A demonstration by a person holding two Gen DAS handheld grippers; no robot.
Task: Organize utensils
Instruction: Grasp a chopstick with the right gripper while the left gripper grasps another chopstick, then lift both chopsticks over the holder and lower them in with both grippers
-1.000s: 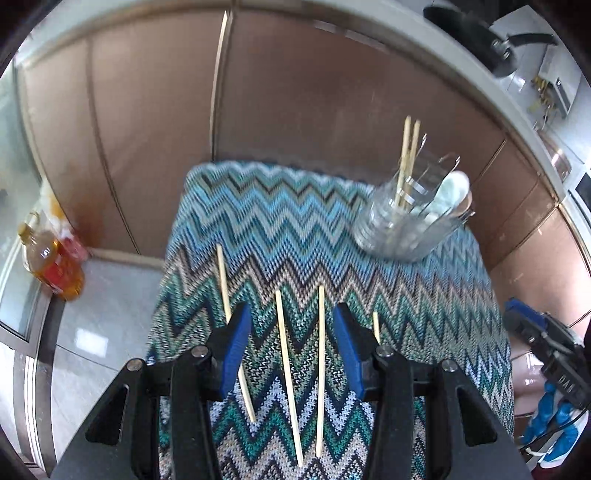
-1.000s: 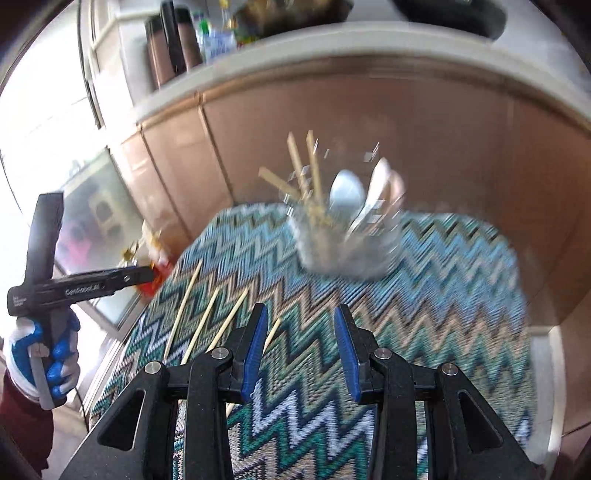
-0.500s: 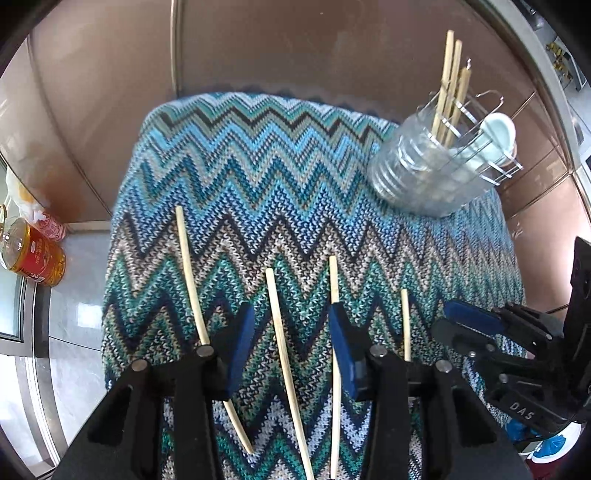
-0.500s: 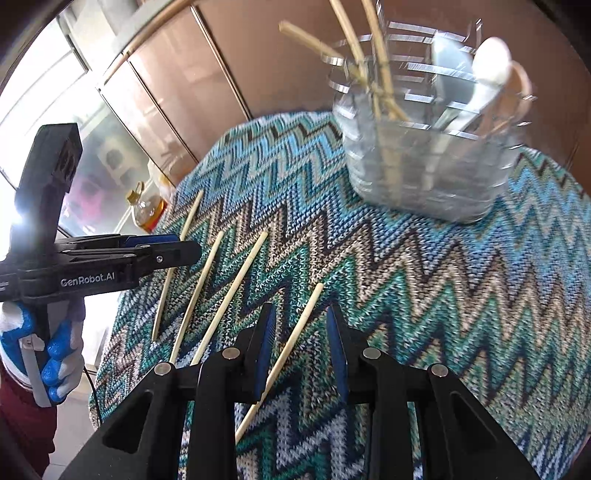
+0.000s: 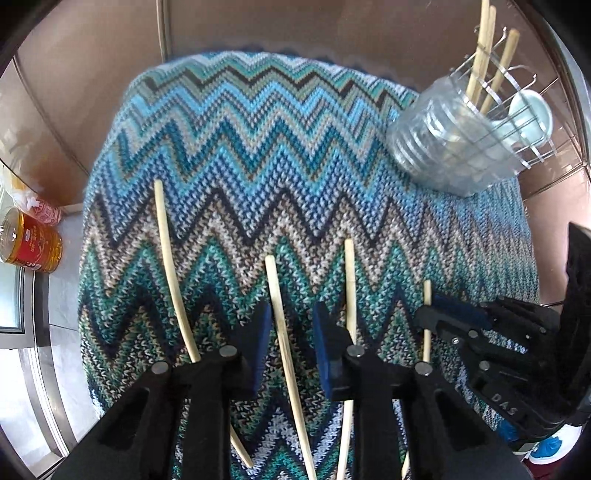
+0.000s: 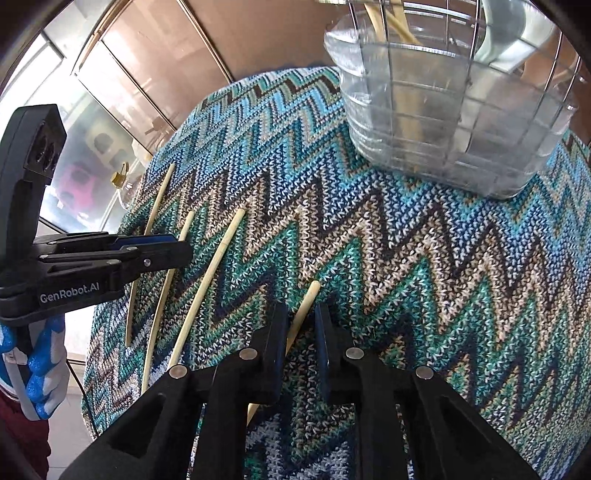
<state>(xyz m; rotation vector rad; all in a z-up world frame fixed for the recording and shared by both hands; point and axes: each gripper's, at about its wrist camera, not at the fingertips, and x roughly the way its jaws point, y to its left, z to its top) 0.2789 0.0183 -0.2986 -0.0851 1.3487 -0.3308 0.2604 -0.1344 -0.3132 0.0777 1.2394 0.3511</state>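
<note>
Brown glossy cabinet panels point(image 5: 258, 29) close off the top of both frames, and below them a knitted zigzag cloth point(image 5: 258, 147) in blue, teal and tan fills the centre. Four pale, slender wooden chopsticks lie on it, apart and roughly parallel. In the left wrist view the left gripper point(image 5: 288, 332) hangs low at the bottom centre, its blue-padded jaws parted, straddling the second chopstick point(image 5: 280, 332) without pinching it; the curved first chopstick point(image 5: 170, 273) lies to its left and the third chopstick point(image 5: 349, 295) just right of the right pad. In the right wrist view the right gripper point(image 6: 301, 328) sits at the bottom centre, jaws narrowly parted around the fourth chopstick point(image 6: 304, 301); whether the pads touch it cannot be told. A ribbed clear utensil holder point(image 6: 443, 129) in a wire frame stands at the upper right, holding more chopsticks and a pale spoon point(image 5: 524, 114). A blue-and-white gloved hand point(image 6: 37, 365) grips the left tool at the lower left
</note>
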